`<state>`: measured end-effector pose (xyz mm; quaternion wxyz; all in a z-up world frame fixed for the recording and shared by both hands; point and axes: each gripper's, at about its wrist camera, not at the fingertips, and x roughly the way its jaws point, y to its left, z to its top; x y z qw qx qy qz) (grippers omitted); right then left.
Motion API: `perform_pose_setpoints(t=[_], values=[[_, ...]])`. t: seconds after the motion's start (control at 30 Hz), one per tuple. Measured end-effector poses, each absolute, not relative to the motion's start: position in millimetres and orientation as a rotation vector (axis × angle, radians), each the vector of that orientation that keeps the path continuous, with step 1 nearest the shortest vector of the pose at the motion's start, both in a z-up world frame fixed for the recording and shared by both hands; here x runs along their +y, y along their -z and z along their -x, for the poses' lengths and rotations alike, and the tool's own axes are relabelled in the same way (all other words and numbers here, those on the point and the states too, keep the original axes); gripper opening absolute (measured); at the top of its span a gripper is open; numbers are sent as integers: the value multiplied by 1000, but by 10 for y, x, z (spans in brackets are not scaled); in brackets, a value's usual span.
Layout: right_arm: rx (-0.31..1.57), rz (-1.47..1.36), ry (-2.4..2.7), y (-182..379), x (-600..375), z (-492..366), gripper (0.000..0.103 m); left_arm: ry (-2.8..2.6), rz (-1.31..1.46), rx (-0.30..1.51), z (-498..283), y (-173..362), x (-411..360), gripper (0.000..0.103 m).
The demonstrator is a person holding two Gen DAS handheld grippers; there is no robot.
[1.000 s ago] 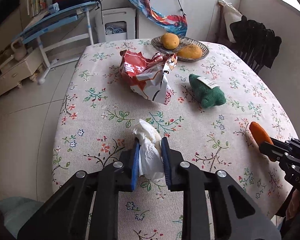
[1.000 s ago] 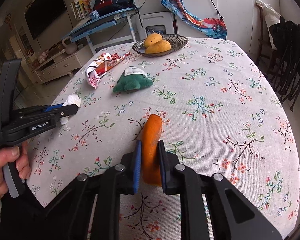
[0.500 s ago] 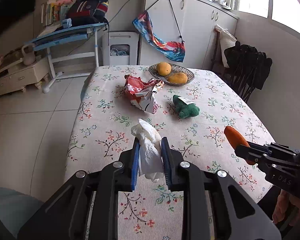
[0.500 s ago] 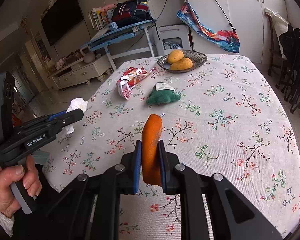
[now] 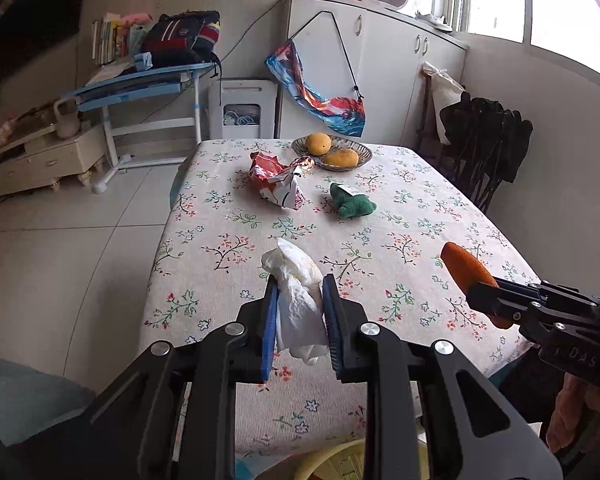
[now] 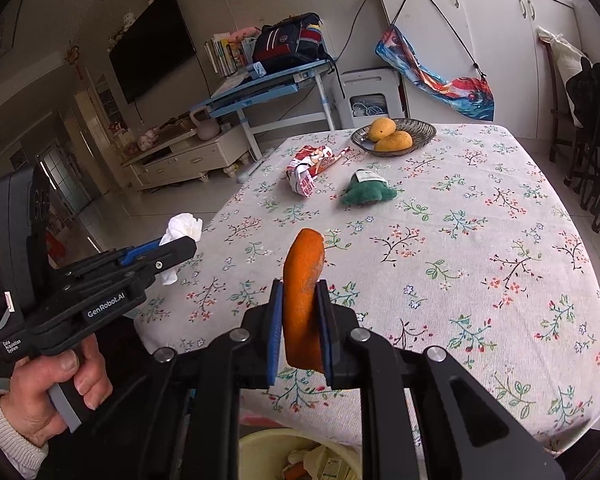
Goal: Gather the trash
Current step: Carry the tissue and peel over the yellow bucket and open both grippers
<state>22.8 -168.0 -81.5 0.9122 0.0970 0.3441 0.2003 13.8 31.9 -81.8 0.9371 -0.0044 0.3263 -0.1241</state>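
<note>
Bench point(image 6: 480, 216): floral cloth, fills the middle of both views; the near edge lies under both tongs.

Yellow bin point(image 6: 256, 454): below the near edge of the bench, rim only partly seen; scraps and paper lie inside.

Left tongs point(image 5: 299, 320): held by a hand point(image 6: 48, 396) wrapped round the grip, pale knit cuff at the wrist; fingers aimed forward and downward over the near left corner of the bench; blue pads pinching a white crumpled tissue point(image 5: 298, 298), lifted clear of the cloth; its long axis runs along the fingers, the bunched end pointing far.

Right tongs point(image 6: 299, 320): pointed forward and downward, above the near edge and the bin; pads pinching an orange peel point(image 6: 303, 292), clear of the cloth; its long axis runs along the fingers, the rounded end tilted up and far.

Snack wrapper point(image 5: 278, 180): red and white, crumpled, far centre-left of the bench.

Woven bowl point(image 6: 420, 136): far end of the bench; two yellow mangoes point(image 6: 392, 140) inside.

Green plush toy point(image 5: 352, 204): just right of the wrapper, white label uppermost.
</note>
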Motion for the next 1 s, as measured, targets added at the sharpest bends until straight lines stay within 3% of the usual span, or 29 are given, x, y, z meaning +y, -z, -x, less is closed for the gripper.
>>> perform_pose_setpoints(t=[1.0], values=[[856, -136, -522, 1015, -1386, 724, 17, 336, 17, 644, 788, 741, 198, 21]])
